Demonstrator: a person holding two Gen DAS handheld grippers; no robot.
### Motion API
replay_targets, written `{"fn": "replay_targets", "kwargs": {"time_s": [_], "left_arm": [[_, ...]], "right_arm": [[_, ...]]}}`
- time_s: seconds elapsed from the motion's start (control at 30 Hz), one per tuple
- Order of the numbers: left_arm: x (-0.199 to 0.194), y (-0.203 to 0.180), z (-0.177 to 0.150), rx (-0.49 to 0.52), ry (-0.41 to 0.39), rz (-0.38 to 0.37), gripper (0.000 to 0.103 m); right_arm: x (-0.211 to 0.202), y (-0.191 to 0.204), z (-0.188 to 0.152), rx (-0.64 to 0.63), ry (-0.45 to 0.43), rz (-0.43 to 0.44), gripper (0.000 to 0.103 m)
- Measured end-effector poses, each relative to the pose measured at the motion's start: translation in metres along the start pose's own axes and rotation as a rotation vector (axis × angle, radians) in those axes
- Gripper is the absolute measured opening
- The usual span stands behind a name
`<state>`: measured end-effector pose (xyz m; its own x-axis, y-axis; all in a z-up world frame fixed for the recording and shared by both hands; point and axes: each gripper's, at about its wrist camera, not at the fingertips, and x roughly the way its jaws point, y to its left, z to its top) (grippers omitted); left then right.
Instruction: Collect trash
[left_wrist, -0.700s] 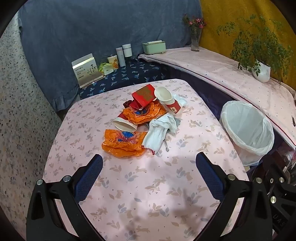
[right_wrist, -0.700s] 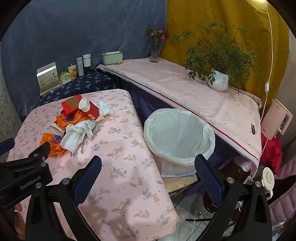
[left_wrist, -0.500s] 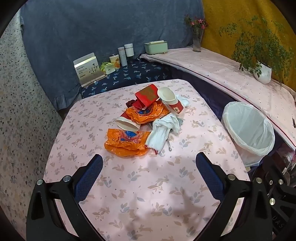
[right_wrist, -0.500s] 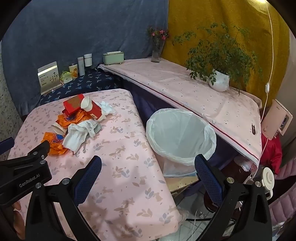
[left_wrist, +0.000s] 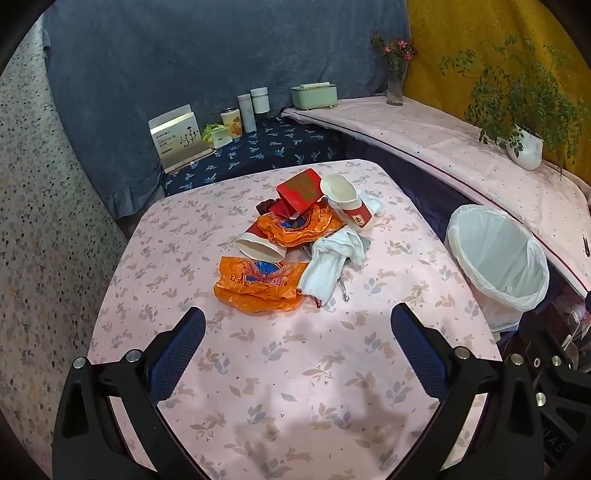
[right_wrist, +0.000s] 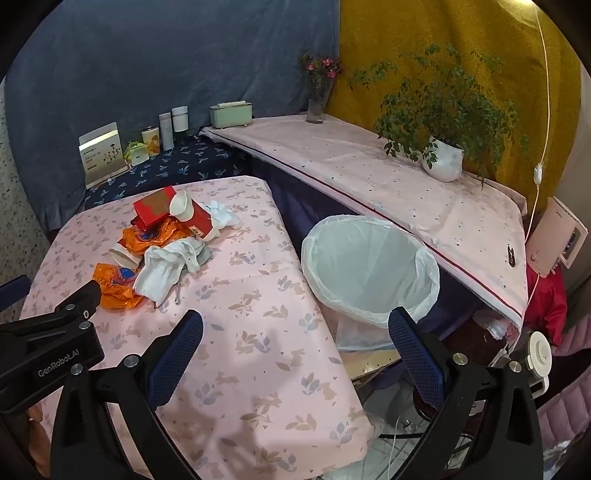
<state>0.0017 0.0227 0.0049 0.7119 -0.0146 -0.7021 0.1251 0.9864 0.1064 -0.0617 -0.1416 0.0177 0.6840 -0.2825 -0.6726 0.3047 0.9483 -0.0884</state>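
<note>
both tongs are spread wide with nothing between the pads: the left tongs (left_wrist: 297, 332) hang over bare worktop (left_wrist: 295, 387) just short of the trash pile, and the right tongs (right_wrist: 295, 334) sit nearer the bin (right_wrist: 369, 266), which stands off the worktop's edge, lined with a white bag and apparently empty.

places are given from the red box (left_wrist: 300, 192) at the back of the pile. a paper cup (left_wrist: 347, 197) lies tipped against its bin side. an orange wrapper (left_wrist: 299, 229) is crumpled just in front of it, with a second cup (left_wrist: 258, 247) on its side at the wrapper's near edge. a white cloth (left_wrist: 332, 262) is draped further forward, toward the bin, and another orange bag (left_wrist: 258, 280) lies nearest the left tongs.

all of it is judged light. the bags are thin, slick and likely to slip, so a bunched fold is best pinched. the cups would crush; the rim wall should be taken gently. the cloth is soft and can be gathered anywhere. the box is stiffest and is best gripped across its narrow faces.
</note>
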Motion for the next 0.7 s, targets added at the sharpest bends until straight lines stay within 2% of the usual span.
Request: {"fn": "replay_targets", "kwargs": {"time_s": [0.7], "left_arm": [[-0.0065,-0.0016,-0.0034,0.001,-0.016,0.020,0.096]], "right_arm": [[-0.0024,0.0011,-0.0036,0.010,-0.007,0.007,0.096]]}}
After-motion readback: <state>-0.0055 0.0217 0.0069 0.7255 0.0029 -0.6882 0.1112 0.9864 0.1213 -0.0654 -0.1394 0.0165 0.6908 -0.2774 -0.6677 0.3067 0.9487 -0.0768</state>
